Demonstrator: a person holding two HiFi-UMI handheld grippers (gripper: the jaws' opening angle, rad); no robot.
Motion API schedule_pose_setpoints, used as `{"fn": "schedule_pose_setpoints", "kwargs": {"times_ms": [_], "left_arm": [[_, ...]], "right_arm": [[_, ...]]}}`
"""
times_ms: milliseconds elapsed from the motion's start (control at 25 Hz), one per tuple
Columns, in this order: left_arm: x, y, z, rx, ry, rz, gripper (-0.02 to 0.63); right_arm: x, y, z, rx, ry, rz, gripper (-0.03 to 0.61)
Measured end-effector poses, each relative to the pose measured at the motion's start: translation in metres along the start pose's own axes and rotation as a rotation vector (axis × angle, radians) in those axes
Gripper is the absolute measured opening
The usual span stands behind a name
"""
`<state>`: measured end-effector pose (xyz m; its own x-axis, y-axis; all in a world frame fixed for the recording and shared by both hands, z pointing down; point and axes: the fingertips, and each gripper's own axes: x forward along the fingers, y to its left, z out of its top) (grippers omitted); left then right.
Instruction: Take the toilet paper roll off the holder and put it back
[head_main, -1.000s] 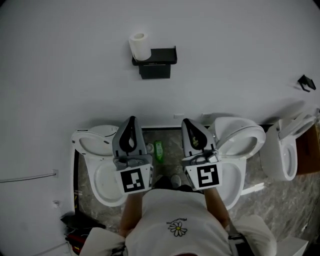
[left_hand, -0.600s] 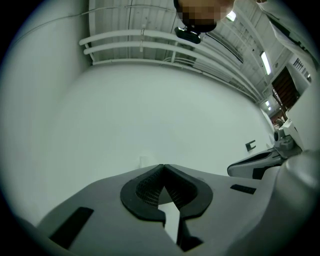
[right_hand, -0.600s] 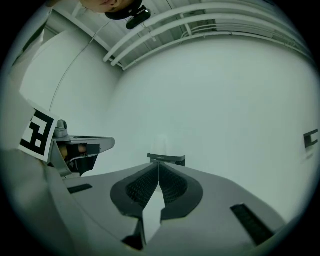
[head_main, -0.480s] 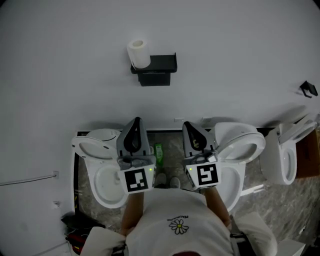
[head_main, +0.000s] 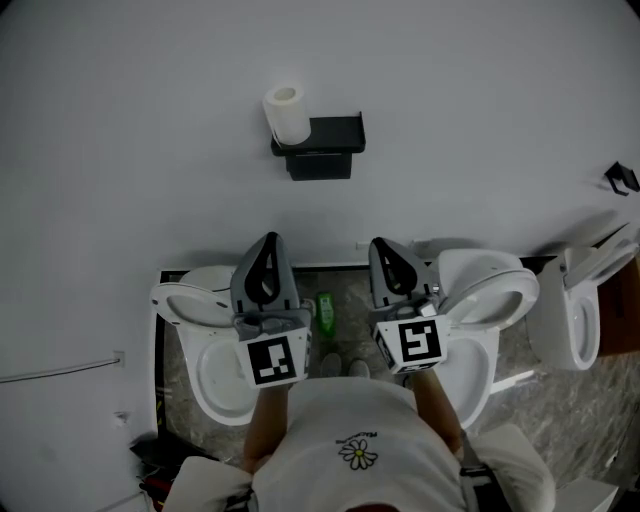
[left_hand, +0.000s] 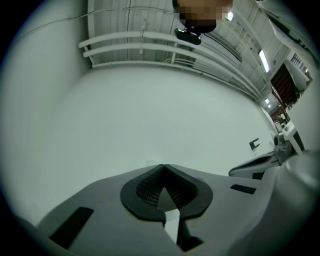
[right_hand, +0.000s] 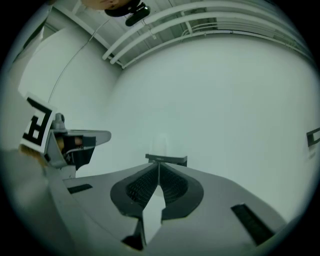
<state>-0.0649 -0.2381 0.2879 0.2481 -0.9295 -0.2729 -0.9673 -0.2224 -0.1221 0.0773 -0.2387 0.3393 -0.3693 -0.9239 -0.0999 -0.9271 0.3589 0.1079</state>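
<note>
A white toilet paper roll (head_main: 287, 114) stands on the left end of a black wall holder (head_main: 325, 140) high on the white wall. My left gripper (head_main: 267, 243) and right gripper (head_main: 380, 246) are held side by side well below it, both shut with nothing between their tips. In the right gripper view the holder (right_hand: 166, 159) shows just past the closed tips (right_hand: 158, 164), with the roll (right_hand: 159, 146) faint and pale above it. The left gripper view has its closed tips (left_hand: 163, 165) against bare wall, and the roll is not visible there.
Three white toilets stand along the wall: one under the left gripper (head_main: 195, 325), one under the right (head_main: 490, 290), one at the far right (head_main: 570, 310). A green bottle (head_main: 323, 311) sits on the grey stone floor between the first two. A small black fitting (head_main: 624, 178) is on the wall at right.
Both grippers have shifted a little; the left one moved slightly right and up. The roll and holder sit slightly lower and further right in the head view. The jaws stayed shut.
</note>
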Motion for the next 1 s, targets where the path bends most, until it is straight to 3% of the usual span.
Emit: {"fn": "schedule_pose_setpoints", "kwargs": {"times_ms": [240, 440, 560, 720, 1000], "left_arm": [[0.002, 0.023, 0.002, -0.002, -0.008, 0.029, 0.017], [-0.003, 0.042, -0.010, 0.001, 0.021, 0.064, 0.017], [-0.006, 0.053, -0.014, -0.001, 0.028, 0.086, 0.017], [-0.009, 0.064, -0.020, 0.000, 0.041, 0.108, 0.017], [-0.010, 0.072, -0.031, -0.001, 0.064, 0.125, 0.018]], "right_arm": [[0.056, 0.011, 0.110, -0.024, -0.239, 0.073, 0.019], [0.115, 0.024, 0.168, -0.009, -0.291, 0.137, 0.255], [0.159, 0.022, 0.164, 0.067, -0.217, 0.134, 0.291], [0.217, 0.016, 0.127, 0.150, -0.047, 0.123, 0.320], [0.262, 0.020, 0.072, 0.147, 0.137, 0.089, 0.348]]}}
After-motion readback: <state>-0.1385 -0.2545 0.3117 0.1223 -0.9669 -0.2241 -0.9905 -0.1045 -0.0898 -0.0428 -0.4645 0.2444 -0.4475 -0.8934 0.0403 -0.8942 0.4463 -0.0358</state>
